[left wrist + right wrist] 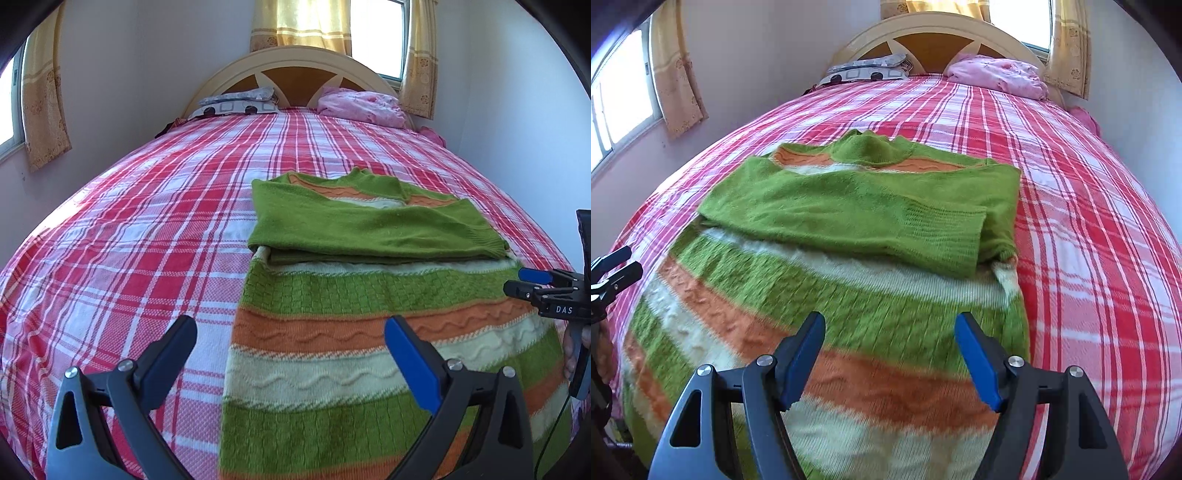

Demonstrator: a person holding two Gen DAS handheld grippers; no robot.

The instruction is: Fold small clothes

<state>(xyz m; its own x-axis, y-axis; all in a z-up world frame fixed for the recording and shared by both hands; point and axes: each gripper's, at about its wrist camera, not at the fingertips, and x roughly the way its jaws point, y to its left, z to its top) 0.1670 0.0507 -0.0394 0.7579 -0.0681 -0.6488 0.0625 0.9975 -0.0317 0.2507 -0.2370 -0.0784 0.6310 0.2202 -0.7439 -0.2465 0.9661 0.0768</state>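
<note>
My sweater (369, 295) lies flat on the bed (129, 221), hem toward me, collar toward the headboard (295, 74). Both green sleeves (369, 225) are already folded across the chest, so I judge the step in hand is the bottom-up fold: lift the hem and carry it toward the collar.

My left tool (291, 343) hovers over the sweater's left edge, spread wide and holding nothing; one finger hangs over the plaid sheet, the other over the knit. My right tool (890, 339) is also spread and empty, above the striped lower body nearer the right edge. In the left view it shows at the far right, beside the sweater.

To do this well, I would bring each tool down on a hem corner. The hem itself sits below both views, so I cannot tell how flat it lies. I would pinch both knit layers together, since catching only the top layer would pull the sweater open. Then lift both corners level and at the same pace, so the stripes stay square, and lay the hem just short of the collar (871, 147). The folded sleeves rest loosely; dragging the body under them might shift them, so the lift should clear the bed first.
</note>
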